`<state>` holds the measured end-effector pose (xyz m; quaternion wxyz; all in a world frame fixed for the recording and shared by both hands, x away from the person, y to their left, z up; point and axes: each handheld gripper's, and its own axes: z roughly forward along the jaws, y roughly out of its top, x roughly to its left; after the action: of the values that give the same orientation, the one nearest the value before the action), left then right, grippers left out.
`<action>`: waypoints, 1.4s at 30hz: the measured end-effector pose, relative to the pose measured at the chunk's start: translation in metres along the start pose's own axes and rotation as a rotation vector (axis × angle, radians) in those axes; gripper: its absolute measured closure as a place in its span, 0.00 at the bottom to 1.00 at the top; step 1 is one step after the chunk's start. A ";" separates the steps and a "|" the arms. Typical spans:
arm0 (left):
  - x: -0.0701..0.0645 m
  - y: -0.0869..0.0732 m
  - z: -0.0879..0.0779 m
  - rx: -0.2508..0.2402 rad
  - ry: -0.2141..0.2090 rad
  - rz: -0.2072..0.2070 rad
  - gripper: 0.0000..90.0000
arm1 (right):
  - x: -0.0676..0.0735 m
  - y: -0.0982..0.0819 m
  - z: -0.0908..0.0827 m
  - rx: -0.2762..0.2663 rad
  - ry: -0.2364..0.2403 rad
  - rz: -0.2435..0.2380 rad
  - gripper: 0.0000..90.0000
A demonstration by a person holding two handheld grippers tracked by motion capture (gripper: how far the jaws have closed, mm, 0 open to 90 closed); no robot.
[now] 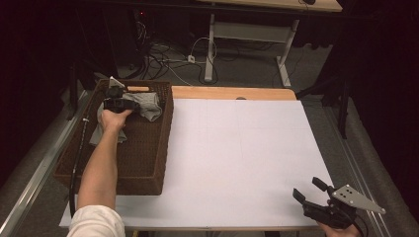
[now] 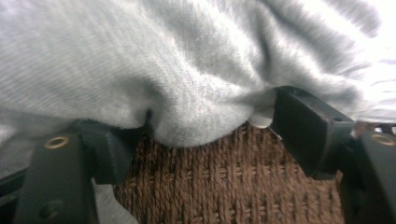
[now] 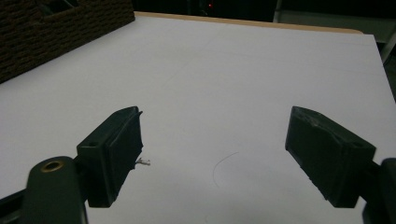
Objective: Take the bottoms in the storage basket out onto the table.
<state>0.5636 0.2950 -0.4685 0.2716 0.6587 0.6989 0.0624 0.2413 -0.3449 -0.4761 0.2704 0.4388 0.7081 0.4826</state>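
The soft, light cloth [image 2: 187, 70] in the basket's [image 1: 163, 148] far corner is bunched between the spread left gripper [image 2: 205, 121], best pinched at a fold.

- The grey cloth [image 1: 148, 104] lay crumpled in the far end of the brown woven basket [image 1: 148, 163], soft and ribbed.
- A fold of it [image 2: 196, 93] sagged between my left jaws, bunched above the basket's weave [image 2: 233, 186].

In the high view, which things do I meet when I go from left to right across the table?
Brown woven basket with the left gripper and grey cloth inside → white table sheet → right gripper.
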 end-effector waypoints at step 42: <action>-0.025 -0.006 -0.025 -0.009 -0.067 0.064 0.09 | 0.004 0.001 0.001 -0.009 0.016 -0.041 0.22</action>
<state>0.5458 0.2770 -0.4427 0.2959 0.6813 0.6675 0.0521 0.2402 -0.3410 -0.4754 0.2765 0.4189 0.7171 0.4836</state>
